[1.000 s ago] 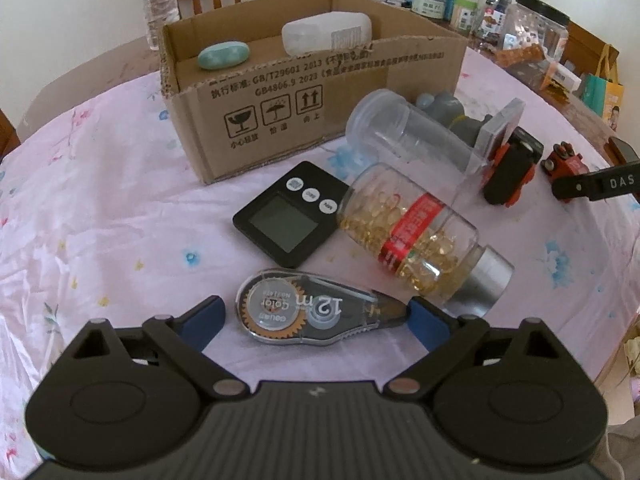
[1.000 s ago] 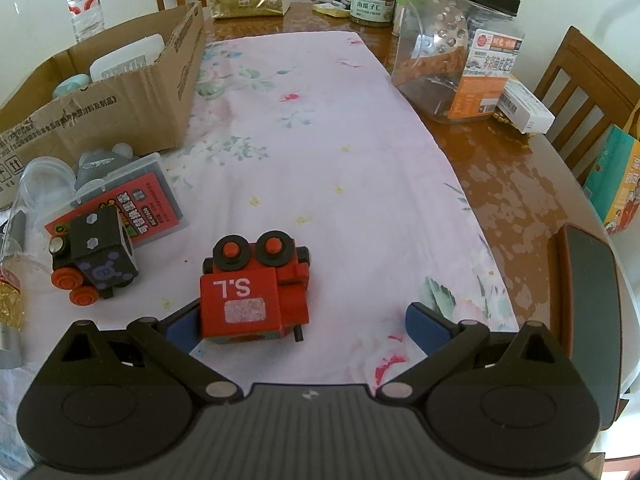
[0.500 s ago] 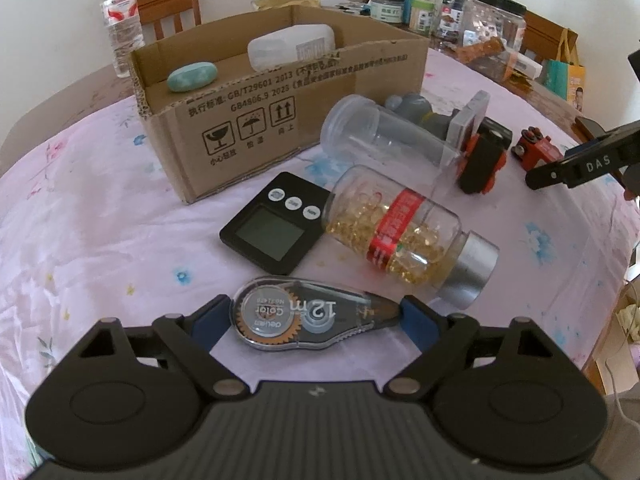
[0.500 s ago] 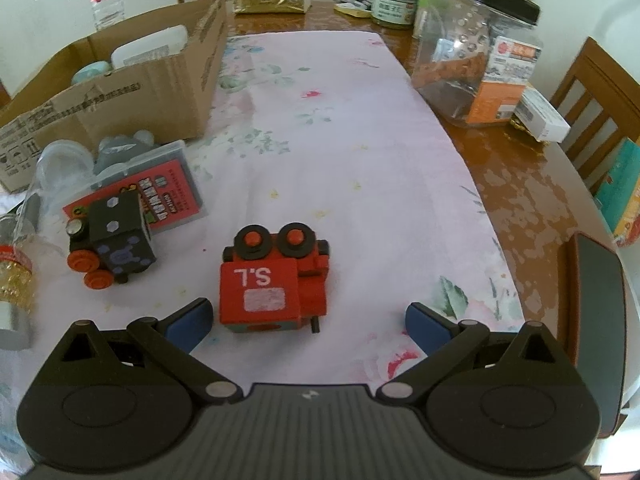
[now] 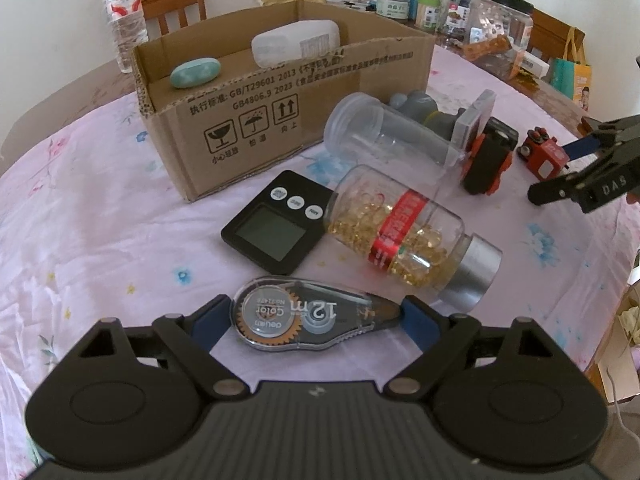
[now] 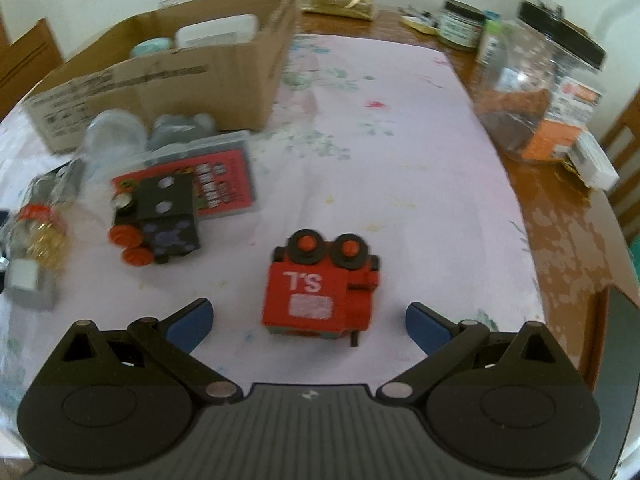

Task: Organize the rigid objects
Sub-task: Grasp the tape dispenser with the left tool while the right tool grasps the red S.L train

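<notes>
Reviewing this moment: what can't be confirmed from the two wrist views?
- Cardboard box floor: left wrist view, hidden by its front wall; only the teal case and white container show.
- Grey toy: left wrist view, mostly behind the clear jar.
- Red toy train lettering, black toy train: right wrist view, motion-blurred.
- Left tool contact with correction tape: unclear.
</notes>
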